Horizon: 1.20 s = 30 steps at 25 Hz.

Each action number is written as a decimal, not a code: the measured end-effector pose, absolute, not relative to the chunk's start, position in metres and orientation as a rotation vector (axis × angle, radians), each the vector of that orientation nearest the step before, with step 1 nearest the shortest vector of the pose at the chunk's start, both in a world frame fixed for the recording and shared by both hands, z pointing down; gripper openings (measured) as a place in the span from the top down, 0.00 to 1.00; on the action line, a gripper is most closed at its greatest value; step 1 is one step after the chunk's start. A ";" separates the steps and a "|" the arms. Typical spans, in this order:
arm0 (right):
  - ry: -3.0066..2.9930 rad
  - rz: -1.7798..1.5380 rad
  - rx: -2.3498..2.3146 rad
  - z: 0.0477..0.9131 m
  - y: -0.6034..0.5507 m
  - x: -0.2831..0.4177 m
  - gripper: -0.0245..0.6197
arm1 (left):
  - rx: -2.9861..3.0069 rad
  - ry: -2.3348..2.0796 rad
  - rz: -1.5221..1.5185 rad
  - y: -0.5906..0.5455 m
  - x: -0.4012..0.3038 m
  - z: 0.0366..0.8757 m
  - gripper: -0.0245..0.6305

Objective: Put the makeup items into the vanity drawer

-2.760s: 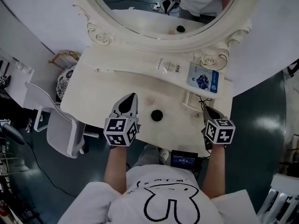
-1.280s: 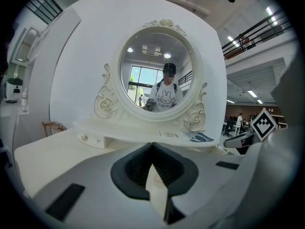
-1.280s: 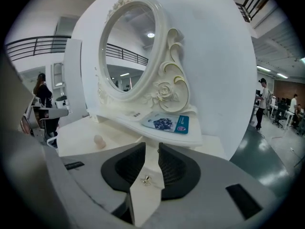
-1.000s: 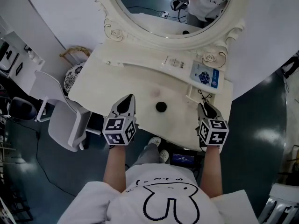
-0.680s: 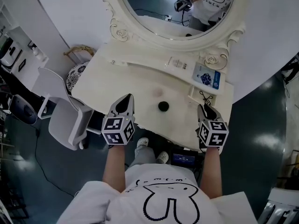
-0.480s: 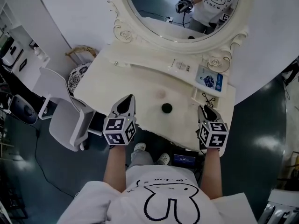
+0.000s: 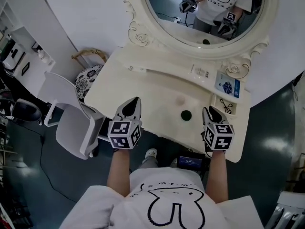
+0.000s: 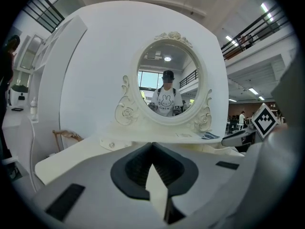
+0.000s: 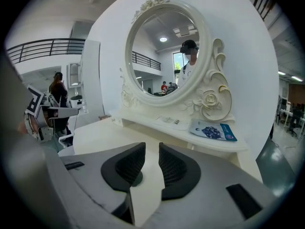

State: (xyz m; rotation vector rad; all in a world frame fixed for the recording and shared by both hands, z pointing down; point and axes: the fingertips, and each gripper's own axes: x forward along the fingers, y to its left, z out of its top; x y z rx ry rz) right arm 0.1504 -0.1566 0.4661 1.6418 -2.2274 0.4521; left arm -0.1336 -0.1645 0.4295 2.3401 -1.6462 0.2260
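A small round black makeup pot (image 7: 186,114) sits on the cream vanity top (image 7: 143,87), near its front edge. A blue and white packet (image 7: 227,86) and a white labelled item (image 7: 200,71) lie on the raised shelf under the mirror. My left gripper (image 7: 136,100) is over the front left of the top, shut with nothing in it; its tips meet in the left gripper view (image 8: 152,144). My right gripper (image 7: 208,110) hovers right of the pot, open with a narrow empty gap (image 9: 151,147). The pot (image 9: 137,178) peeks out behind its left pad.
An oval mirror (image 7: 205,8) in a carved frame rises at the back. A small recess with a black wiry thing (image 7: 226,106) lies ahead of the right gripper. A white chair (image 7: 71,123) and a patterned stool (image 7: 89,76) stand left; a dark device (image 7: 190,162) lies on the floor.
Both grippers have moved left along the vanity's front, so the vanity and black pot now sit further right in the head view. Neither gripper's jaws have changed.
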 end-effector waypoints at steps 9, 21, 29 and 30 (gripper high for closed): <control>-2.199 0.482 1.632 0.488 -0.170 0.118 0.77 | 2.360 -1.598 0.187 -0.188 -0.166 0.444 0.95; -2.071 0.703 1.564 0.565 -0.164 0.095 0.71 | 2.358 -1.525 0.220 -0.204 -0.186 0.474 0.95; -2.004 0.787 1.498 0.599 -0.162 0.087 0.70 | 2.353 -1.488 0.232 -0.213 -0.186 0.483 0.95; -2.003 0.788 1.499 0.600 -0.162 0.088 0.70 | 2.350 -1.487 0.233 -0.214 -0.187 0.485 0.95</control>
